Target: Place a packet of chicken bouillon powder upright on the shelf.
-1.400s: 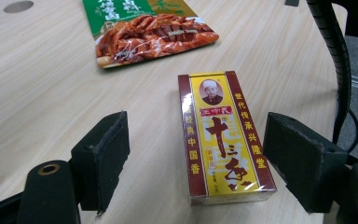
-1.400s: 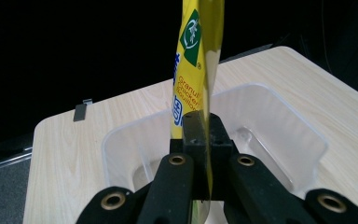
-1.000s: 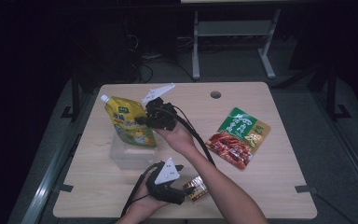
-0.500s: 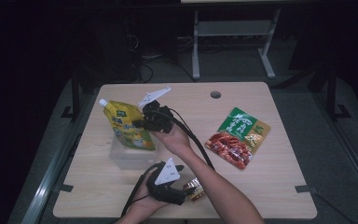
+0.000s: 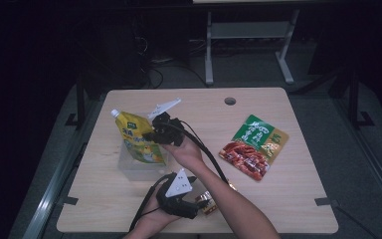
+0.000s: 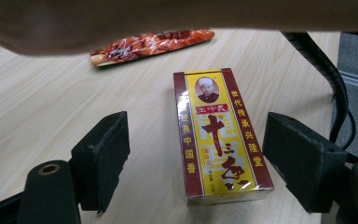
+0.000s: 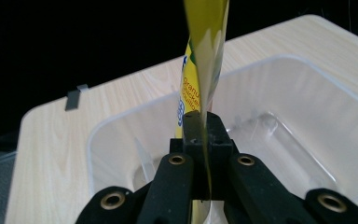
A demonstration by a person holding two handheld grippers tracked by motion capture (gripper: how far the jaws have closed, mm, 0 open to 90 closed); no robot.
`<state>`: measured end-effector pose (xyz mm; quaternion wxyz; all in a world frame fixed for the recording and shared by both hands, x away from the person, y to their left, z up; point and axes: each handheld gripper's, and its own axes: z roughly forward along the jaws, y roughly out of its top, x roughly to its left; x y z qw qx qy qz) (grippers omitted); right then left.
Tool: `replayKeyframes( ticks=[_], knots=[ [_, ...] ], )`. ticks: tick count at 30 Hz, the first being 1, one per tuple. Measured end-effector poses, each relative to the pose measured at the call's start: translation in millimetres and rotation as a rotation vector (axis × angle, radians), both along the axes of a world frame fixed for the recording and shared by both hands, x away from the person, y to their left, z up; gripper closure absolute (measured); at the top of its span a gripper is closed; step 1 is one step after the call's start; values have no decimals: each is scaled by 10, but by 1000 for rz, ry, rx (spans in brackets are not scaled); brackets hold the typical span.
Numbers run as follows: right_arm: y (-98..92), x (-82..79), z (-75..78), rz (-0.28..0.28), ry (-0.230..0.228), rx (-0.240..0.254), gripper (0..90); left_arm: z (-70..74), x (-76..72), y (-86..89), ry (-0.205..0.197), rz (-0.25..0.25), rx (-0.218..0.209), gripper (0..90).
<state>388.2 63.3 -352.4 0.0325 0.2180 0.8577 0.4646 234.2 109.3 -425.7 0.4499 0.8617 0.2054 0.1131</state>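
A yellow spouted pouch (image 5: 135,138) hangs upright, its lower end in a clear plastic tub (image 5: 129,169). My right gripper (image 5: 151,135) is shut on the pouch's side edge. In the right gripper view the pouch (image 7: 205,51) rises from the closed jaws of that gripper (image 7: 203,135), with the tub (image 7: 135,116) below it. Near the table's front edge my left gripper (image 5: 200,204) stands open around a yellow and red box (image 5: 208,204). In the left gripper view the box (image 6: 219,140) lies flat between the pads (image 6: 103,158), and neither pad touches it.
A green and red snack packet (image 5: 253,147) lies flat on the right half of the table. The right forearm (image 5: 219,199) crosses above the left gripper, and its black cable (image 5: 206,152) trails along it. A round hole (image 5: 230,101) sits near the table's far edge.
My right gripper has come down a little with the yellow pouch, lowering it towards the tub. The left gripper has kept still around the box.
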Motion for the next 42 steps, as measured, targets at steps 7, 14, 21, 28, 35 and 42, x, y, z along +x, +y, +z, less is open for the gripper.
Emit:
replayKeyframes(
  ticks=[7, 14, 21, 28, 35, 42],
  knots=[
    [-49, 30, -71, -7, 14, 12, 894, 0, 6, -1, -3, -2, 1, 225],
    [-91, 39, -108, -17, 21, -13, 777, -6, 5, -11, 0, -1, 2, 225],
    [-158, 59, -107, -21, 46, -4, 658, -12, -5, -27, 7, -3, 1, 225],
    [-279, 23, -25, -19, 49, 3, 578, -20, -13, -46, 9, -8, 4, 225],
    [-423, -4, 19, -33, 44, 2, 546, -25, -7, -57, 9, -12, 7, 225],
    [-633, -62, 68, -44, 46, 4, 504, -19, -15, -76, 21, -13, 3, 225]
  ],
)
